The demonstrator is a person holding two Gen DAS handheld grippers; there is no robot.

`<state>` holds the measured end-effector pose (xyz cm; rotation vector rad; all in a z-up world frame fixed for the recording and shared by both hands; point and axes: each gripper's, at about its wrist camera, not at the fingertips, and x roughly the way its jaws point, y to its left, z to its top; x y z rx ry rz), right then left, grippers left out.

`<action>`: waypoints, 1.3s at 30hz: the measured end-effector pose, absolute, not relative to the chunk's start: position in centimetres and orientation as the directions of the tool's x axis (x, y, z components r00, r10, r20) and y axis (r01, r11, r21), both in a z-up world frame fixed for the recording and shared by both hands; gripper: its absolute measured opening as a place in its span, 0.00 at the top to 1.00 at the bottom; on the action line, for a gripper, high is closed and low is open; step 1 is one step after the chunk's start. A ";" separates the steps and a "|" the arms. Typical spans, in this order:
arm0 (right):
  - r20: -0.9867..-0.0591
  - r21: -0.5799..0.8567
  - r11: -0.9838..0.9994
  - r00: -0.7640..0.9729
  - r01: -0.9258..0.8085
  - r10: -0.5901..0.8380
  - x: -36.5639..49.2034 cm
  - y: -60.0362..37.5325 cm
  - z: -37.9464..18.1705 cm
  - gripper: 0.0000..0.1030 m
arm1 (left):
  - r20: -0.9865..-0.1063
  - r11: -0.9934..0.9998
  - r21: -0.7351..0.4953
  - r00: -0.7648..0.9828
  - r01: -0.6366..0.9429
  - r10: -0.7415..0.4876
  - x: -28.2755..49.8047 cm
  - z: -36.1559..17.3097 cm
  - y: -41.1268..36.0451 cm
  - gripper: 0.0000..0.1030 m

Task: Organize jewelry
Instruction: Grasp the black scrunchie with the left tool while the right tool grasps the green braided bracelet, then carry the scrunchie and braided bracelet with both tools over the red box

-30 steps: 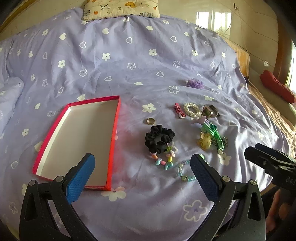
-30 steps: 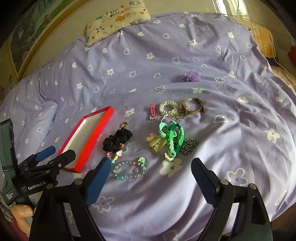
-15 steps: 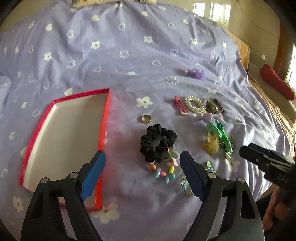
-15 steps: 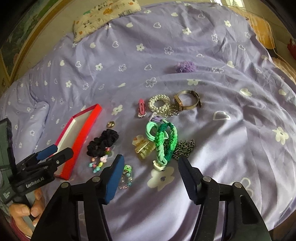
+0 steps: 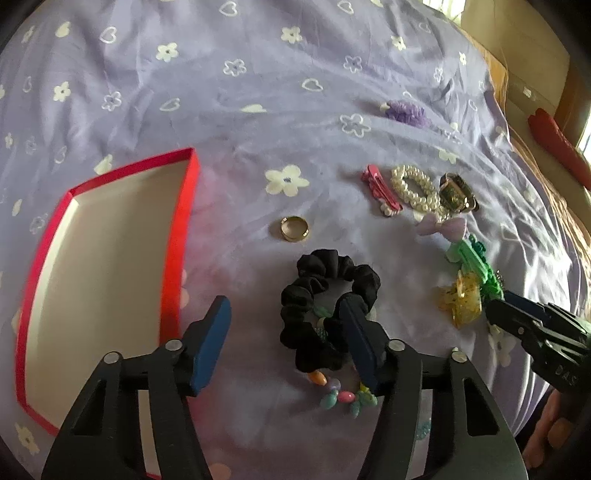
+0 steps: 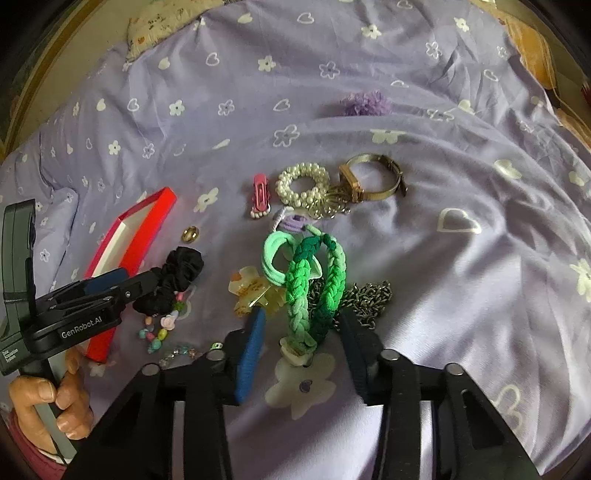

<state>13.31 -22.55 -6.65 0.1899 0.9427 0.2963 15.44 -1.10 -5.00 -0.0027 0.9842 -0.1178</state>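
With both claws just closing, I've got the left claw (image 5: 284, 341) half-wide at the black scrunchie (image 5: 327, 308), lower centre; right claw (image 6: 303, 345) narrow, astride the green braid (image 6: 308, 288), nothing pinched yet. Risk: snagging bedsheet (image 5: 258, 92) or bead bracelet (image 5: 341, 395) w/ scrunchie. Red box (image 5: 177, 236) sits left.

A bed fills both views, spread with a lilac cover (image 5: 258, 85) printed all over with white flowers and hearts, creased into soft folds. At the far left in the right wrist view lies a cream pillow (image 6: 166, 26) with small coloured motifs. Behind it runs a pale wall (image 6: 70, 66) and a dark wooden frame (image 6: 22, 107). To the right of the bed an orange-brown patterned sheet (image 5: 498, 70) shows at the edge, with a red cushion (image 5: 554, 144) beyond it. Daylight falls from the far right, glossing the cover
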 end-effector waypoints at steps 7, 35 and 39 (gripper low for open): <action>-0.763 0.266 0.950 0.567 -0.163 0.311 13.0 -22.7 -6.5 0.88 | -0.847 0.981 -0.129 0.498 0.143 -0.184 15.8 -6.1 -1.5 0.89; -0.650 0.333 0.836 0.536 -0.437 0.539 9.1 -11.5 0.1 0.89 | -0.704 0.958 -0.287 0.683 -0.021 -0.195 7.4 1.9 10.7 0.92; -0.647 0.346 0.800 0.493 -0.490 0.582 9.1 -8.4 0.2 0.89 | -0.704 0.951 -0.298 0.691 -0.076 -0.166 6.7 1.6 13.4 0.93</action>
